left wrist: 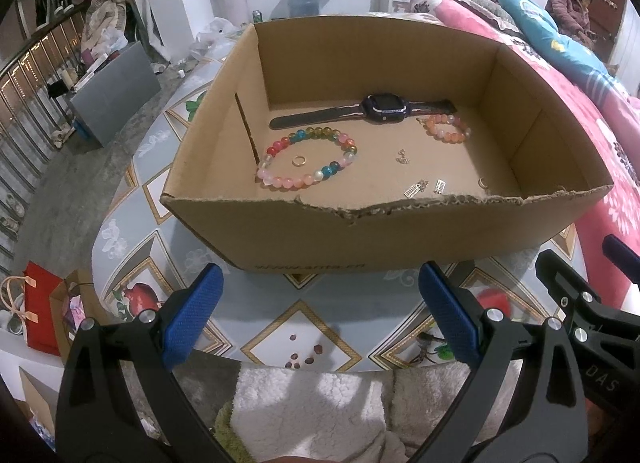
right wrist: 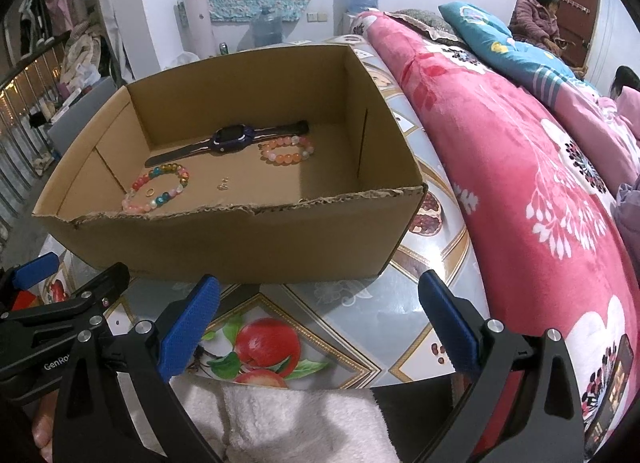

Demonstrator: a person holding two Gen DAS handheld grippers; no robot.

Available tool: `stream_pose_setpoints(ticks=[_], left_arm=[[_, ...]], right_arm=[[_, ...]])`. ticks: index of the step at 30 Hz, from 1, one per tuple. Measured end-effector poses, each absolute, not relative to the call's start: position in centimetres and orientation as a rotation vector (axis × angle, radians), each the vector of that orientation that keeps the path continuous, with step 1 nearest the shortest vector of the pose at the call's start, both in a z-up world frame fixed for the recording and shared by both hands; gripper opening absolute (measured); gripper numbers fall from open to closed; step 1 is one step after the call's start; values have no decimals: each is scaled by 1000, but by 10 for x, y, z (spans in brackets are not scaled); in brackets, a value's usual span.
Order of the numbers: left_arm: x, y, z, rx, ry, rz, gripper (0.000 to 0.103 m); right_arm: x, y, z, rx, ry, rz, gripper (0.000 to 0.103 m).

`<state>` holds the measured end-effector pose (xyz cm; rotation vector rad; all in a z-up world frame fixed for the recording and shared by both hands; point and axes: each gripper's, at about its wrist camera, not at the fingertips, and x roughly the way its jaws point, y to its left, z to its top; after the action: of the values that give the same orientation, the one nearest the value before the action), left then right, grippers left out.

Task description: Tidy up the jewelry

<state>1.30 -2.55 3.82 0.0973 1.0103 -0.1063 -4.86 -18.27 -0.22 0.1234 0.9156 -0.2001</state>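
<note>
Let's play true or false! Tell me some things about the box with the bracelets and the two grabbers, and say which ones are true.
1. The watch lies inside the cardboard box. True.
2. The gold ring sits outside the colourful bead bracelet. False: it lies inside the bracelet's loop.
3. The left gripper is holding a bracelet. False: its jaws are open and hold nothing, in front of the box.
4. The orange bead bracelet lies near the watch, toward the far wall of the box. True.
5. The right gripper is open and outside the box. True.
6. The box has a closed lid. False: its top is open, and its near edge is torn.
</note>
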Motion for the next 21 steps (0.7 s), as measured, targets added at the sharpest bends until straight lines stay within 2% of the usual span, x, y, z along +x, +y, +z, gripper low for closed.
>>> stream_pose_setpoints(ticks=[21], left_arm=[[14, -26, 37, 98, 1014, -107, 95]], right_arm=[[-49, -186, -3, 125, 920, -203, 97]])
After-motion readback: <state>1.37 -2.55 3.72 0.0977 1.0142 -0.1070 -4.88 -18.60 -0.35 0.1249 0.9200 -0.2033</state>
